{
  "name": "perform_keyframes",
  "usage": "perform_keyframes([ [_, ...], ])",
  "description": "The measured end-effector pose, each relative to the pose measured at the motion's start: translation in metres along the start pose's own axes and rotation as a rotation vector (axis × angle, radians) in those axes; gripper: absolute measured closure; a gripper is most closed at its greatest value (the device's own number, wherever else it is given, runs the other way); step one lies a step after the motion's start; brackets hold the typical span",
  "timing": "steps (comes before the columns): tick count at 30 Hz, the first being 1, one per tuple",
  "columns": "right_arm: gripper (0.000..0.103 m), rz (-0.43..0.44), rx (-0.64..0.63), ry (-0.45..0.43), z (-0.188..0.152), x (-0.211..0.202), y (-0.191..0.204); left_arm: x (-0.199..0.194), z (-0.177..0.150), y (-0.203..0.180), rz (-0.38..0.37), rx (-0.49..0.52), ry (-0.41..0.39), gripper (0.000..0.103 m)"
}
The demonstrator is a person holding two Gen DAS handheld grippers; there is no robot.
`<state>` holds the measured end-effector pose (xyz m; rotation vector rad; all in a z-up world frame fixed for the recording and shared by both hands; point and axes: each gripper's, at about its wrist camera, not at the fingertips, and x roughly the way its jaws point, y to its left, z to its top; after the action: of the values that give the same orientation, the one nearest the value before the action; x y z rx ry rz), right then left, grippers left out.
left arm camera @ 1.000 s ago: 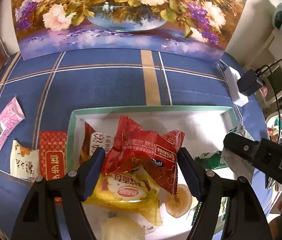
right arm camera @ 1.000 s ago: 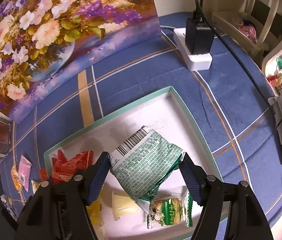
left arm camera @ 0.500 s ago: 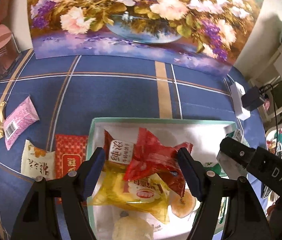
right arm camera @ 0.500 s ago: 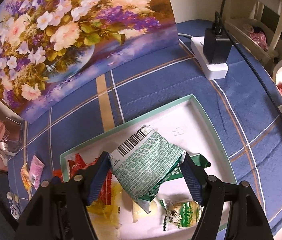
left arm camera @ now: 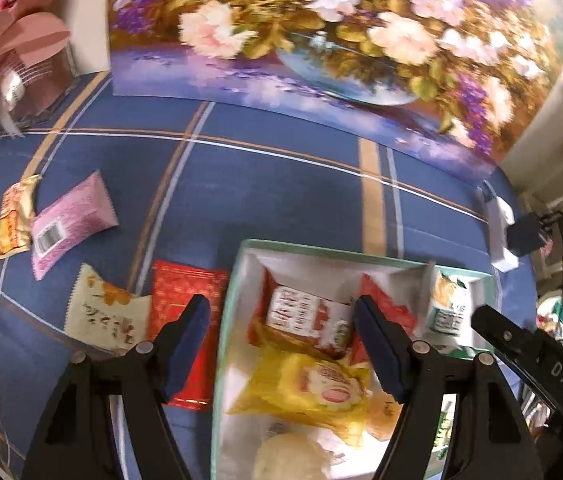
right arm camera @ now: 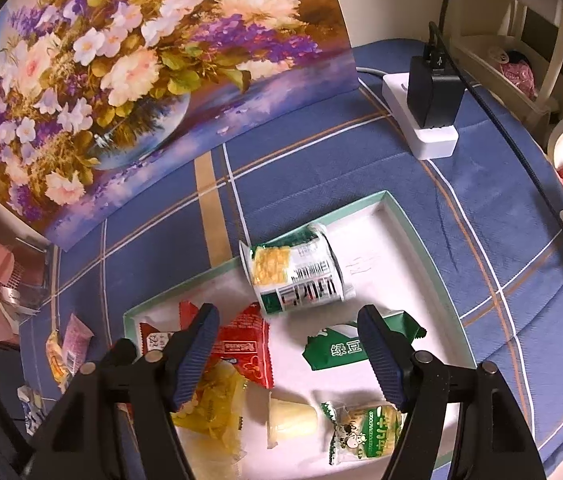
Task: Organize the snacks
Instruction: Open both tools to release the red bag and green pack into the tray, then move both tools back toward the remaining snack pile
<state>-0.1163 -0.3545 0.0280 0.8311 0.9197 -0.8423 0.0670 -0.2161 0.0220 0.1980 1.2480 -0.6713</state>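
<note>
Left wrist view: four snack packets (left arm camera: pixel 75 220) lie outside tray (left arm camera: pixel 225 320).

- The tray (right arm camera: pixel 421 240) sits at lower centre of the right wrist view, on the cloth (right arm camera: pixel 321 168).
- In the tray, the barcode packet (right arm camera: pixel 297 276) lies near its far edge; the folded packet (right arm camera: pixel 341 348) is below it, the cow packet (right arm camera: pixel 361 432) lower still.
- The jelly cup (right arm camera: pixel 291 420) lies left of the cow packet.
- The power strip (right arm camera: pixel 421 120) is at upper right, the painting (right arm camera: pixel 141 60) at upper left.
- In the left wrist view, four packets lie on the cloth left of the tray: flat packet (left arm camera: pixel 185 300) nearest, then toothed packet (left arm camera: pixel 105 316), striped packet (left arm camera: pixel 69 224), edge packet (left arm camera: pixel 15 216).
</note>
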Motion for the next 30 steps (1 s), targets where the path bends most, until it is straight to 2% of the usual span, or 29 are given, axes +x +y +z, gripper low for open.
perform_keyframes([
  [6,0.028,-0.029,-0.027,0.023,-0.002,0.01,0.004,0.004,0.006,0.022,0.089,-0.048,-0.004,0.027],
  [8,0.028,-0.033,-0.038,0.027,-0.003,0.012,0.006,0.004,0.008,0.029,0.118,-0.059,-0.008,0.016],
  [11,0.027,-0.031,-0.048,0.029,-0.003,0.015,0.009,0.005,0.01,0.037,0.139,-0.076,-0.015,0.013],
  [14,0.017,-0.028,-0.055,0.023,-0.005,0.018,0.011,0.006,0.011,0.045,0.148,-0.092,-0.022,0.005],
  [17,0.01,-0.034,-0.069,0.014,-0.007,0.021,0.014,0.007,0.012,0.048,0.145,-0.101,-0.026,0.005],
  [19,0.0,-0.031,-0.073,0.008,-0.007,0.022,0.015,0.007,0.013,0.049,0.143,-0.104,-0.031,0.005],
  [30,0.0,-0.029,-0.079,0.002,-0.009,0.025,0.016,0.006,0.014,0.05,0.146,-0.101,-0.04,0.002],
])
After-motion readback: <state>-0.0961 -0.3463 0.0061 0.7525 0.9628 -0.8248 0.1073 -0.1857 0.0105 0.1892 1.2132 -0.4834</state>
